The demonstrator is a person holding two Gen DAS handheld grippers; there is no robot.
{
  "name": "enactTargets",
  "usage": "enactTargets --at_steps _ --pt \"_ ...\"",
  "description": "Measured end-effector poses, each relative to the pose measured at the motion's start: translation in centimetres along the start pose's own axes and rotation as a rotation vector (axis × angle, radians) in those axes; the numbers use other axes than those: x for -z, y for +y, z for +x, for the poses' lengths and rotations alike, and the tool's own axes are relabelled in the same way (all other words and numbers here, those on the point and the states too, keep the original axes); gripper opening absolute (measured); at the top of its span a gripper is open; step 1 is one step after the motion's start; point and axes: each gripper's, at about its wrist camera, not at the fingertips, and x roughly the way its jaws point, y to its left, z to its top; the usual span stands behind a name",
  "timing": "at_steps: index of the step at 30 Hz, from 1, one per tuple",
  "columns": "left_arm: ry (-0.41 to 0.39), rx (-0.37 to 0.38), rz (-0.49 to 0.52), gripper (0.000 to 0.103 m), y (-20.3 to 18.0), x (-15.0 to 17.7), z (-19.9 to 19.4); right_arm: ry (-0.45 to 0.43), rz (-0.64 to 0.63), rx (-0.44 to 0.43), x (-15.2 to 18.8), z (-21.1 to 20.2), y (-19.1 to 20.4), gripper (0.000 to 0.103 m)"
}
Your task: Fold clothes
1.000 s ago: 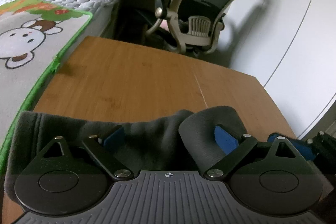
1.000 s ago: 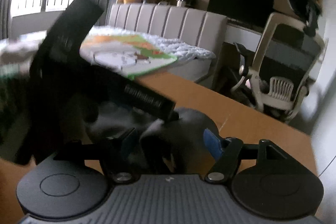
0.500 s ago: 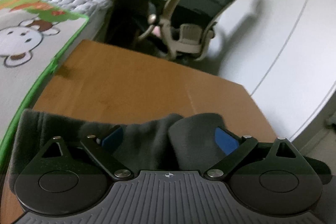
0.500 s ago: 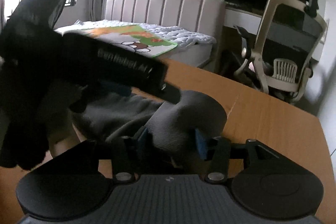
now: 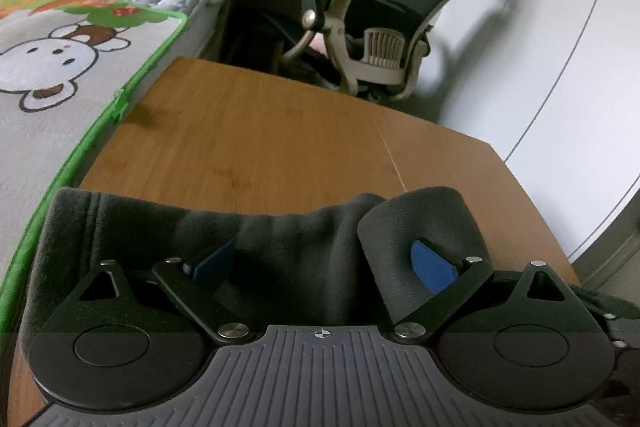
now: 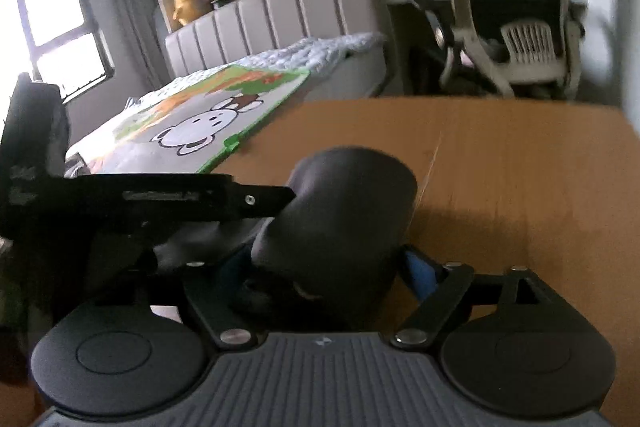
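Left wrist shows left gripper (image 5: 322,267) fingers apart astride grey garment (image 5: 280,247) on bench (image 5: 280,147); right gripper (image 6: 324,267) fingers clamp its rolled end, best carried evenly

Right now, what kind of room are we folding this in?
Most likely a bedroom that doubles as a study: a bed with a padded headboard and cartoon blanket, and an office chair beside the wooden table.
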Motion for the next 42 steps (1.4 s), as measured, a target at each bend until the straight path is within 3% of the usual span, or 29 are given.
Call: enactTargets --at_steps 1,5,8,12,25,33,37,40,42 --pt "0.001 0.001 -0.005 0.099 0.1 0.0 0.0 0.006 0.022 -0.009 0.1 0.4 -0.2 0.080" --pt "0.003 0.006 -0.025 0.099 0.6 0.0 0.0 -0.010 0.004 -0.012 0.3 0.1 -0.1 0.056" --pt "0.014 0.048 -0.070 0.098 0.9 -0.2 -0.3 -0.007 -0.046 -0.020 0.1 -1.2 -0.4 0.051" --pt "0.008 0.053 -0.065 0.098 0.4 -0.5 -0.7 -0.025 -0.165 0.092 -0.5 -2.4 -0.1 0.051" --pt "-0.015 0.065 0.007 0.098 -2.9 -1.1 -0.7 -0.010 -0.697 0.330 2.0 0.2 6.7 0.059" --pt "-0.023 0.076 0.031 0.098 -3.9 -1.2 -1.1 -0.004 -0.735 0.336 2.5 0.7 7.5 0.069" --pt "-0.020 0.030 0.075 0.098 -4.2 -1.1 -0.7 -0.004 -0.750 0.332 2.7 0.6 7.8 0.070" --pt "0.000 0.005 0.085 0.100 -3.6 -0.7 0.0 -0.003 -0.750 0.314 2.8 0.3 7.8 0.078" --pt "0.004 -0.014 0.088 0.101 -3.1 -0.5 0.2 -0.013 -0.742 0.310 2.7 -0.2 7.7 0.089"
